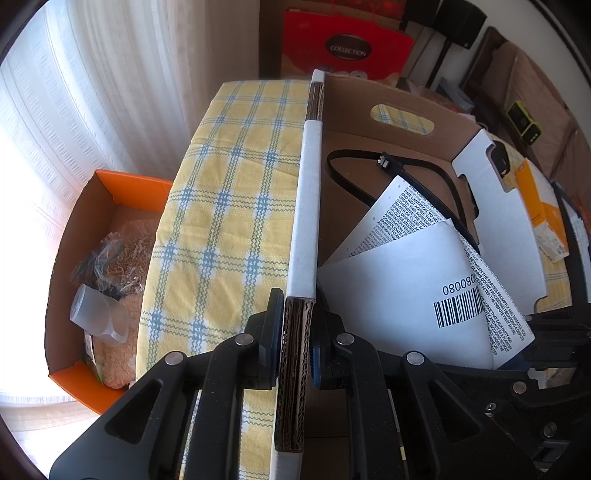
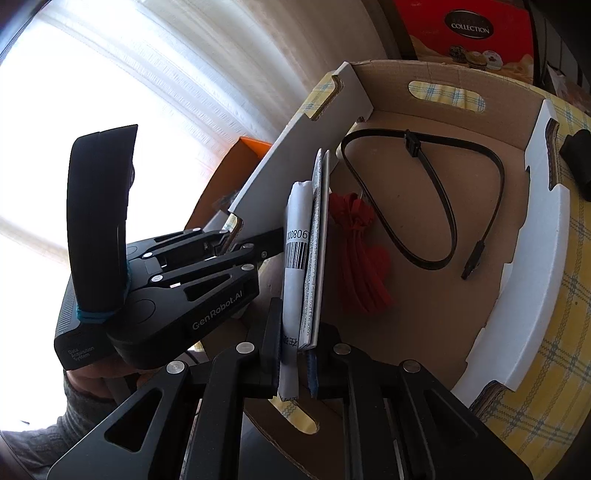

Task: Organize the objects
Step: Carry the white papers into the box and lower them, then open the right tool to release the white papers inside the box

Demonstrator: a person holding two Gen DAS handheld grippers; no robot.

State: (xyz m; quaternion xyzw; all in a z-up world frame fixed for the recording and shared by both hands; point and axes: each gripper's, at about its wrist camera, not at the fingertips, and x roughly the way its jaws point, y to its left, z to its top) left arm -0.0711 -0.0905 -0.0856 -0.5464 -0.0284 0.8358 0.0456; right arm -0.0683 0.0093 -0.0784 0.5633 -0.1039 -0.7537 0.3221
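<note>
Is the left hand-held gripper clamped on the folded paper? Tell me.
No. The left hand-held gripper is shut on the cardboard box wall; the folded paper sits in the right hand-held gripper.

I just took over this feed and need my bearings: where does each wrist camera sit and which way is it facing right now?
Left wrist: on the left gripper, looking along the white-edged wall of the cardboard box it clamps; checked cloth and orange box to the left; own fingers show.
Right wrist: on the right gripper, looking into the box over the folded papers it pinches; own fingers, the left gripper and a grey sleeve show.
Shared: box, papers, black zip tie, red COLLECTION package.
</note>
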